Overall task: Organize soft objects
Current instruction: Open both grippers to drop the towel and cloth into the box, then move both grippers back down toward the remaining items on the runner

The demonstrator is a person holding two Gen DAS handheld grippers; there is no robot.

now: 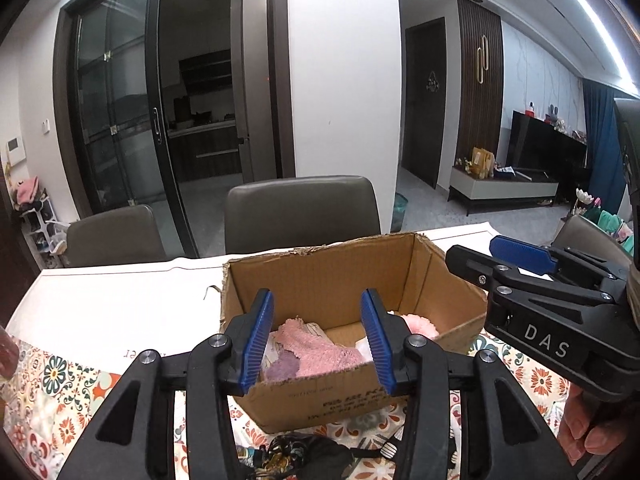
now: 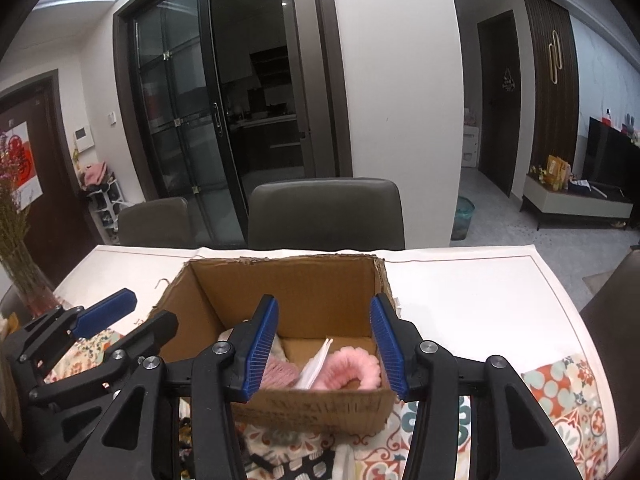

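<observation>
An open cardboard box (image 1: 320, 276) (image 2: 288, 292) stands on the table in front of both grippers. Inside it lie a pink fluffy cloth (image 1: 316, 348), a purple cloth (image 1: 284, 368), a pink fuzzy ring (image 2: 348, 372) and a white folded piece (image 2: 316, 368). My left gripper (image 1: 318, 300) (image 2: 136, 316) hovers open over the box's near wall, with nothing between its blue pads. My right gripper (image 2: 324, 300) (image 1: 496, 256) hangs open beside it on the right, also holding nothing. A dark patterned fabric (image 1: 300, 452) lies on the table just before the box.
The table carries a flowered cloth (image 2: 568, 400) and a white mat (image 1: 120, 304). Two grey chairs (image 1: 300, 212) (image 1: 112, 236) stand behind the table. A vase of dried flowers (image 2: 16, 240) stands at the far left. A hand (image 1: 580, 432) grips the right tool.
</observation>
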